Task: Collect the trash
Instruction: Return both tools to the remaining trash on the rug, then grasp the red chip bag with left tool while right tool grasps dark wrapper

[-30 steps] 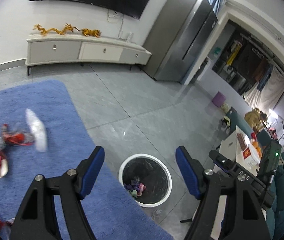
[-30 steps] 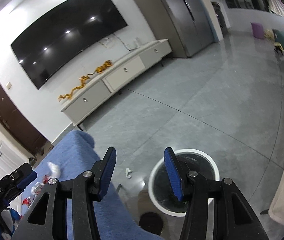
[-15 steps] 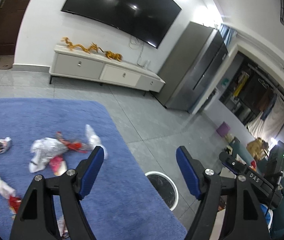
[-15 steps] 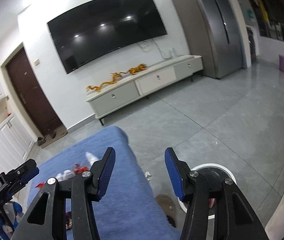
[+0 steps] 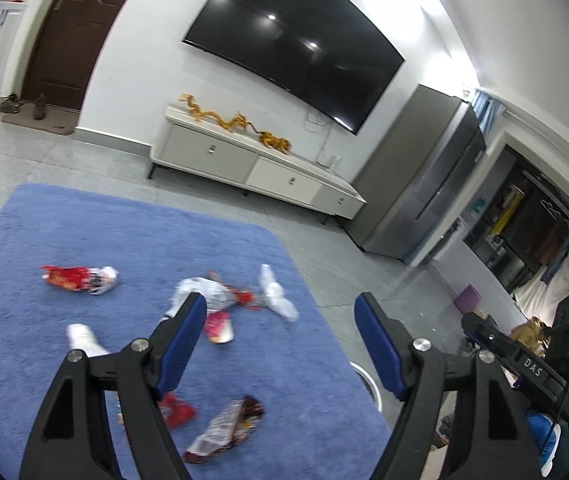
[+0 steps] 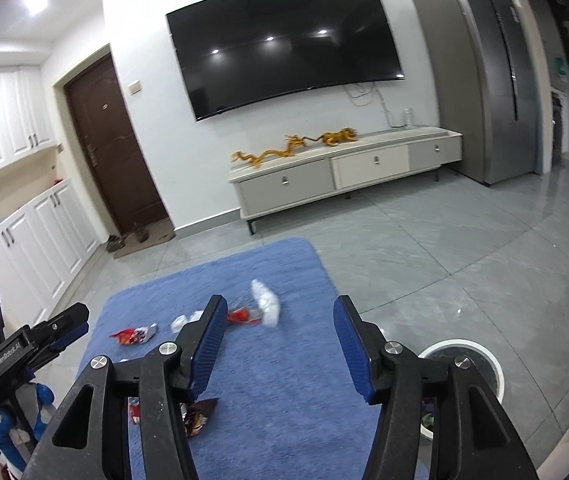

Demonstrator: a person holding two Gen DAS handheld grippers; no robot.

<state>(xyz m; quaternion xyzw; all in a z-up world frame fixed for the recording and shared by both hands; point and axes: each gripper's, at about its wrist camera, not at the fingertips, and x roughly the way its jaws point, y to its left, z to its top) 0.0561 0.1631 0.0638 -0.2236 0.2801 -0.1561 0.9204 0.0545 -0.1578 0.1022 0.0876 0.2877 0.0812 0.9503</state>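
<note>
Both grippers, left and right, are hanging empty; the right's jaws are opening. Next: reaching for wrappers mid-frame on the rug.

I see a plain blue rug lying on pale grey floor tiles. The wrappers on it vary: one red and silver, one crumpled silver with red, one white plastic twist, one dark brown and silver with printed patches. My left tongs and right tongs are black with blue pads. The bin has a white rim and a black inside. The television is black, the cabinet beige and grey, the dragon ornament golden, the door dark brown, the fridge grey.
</note>
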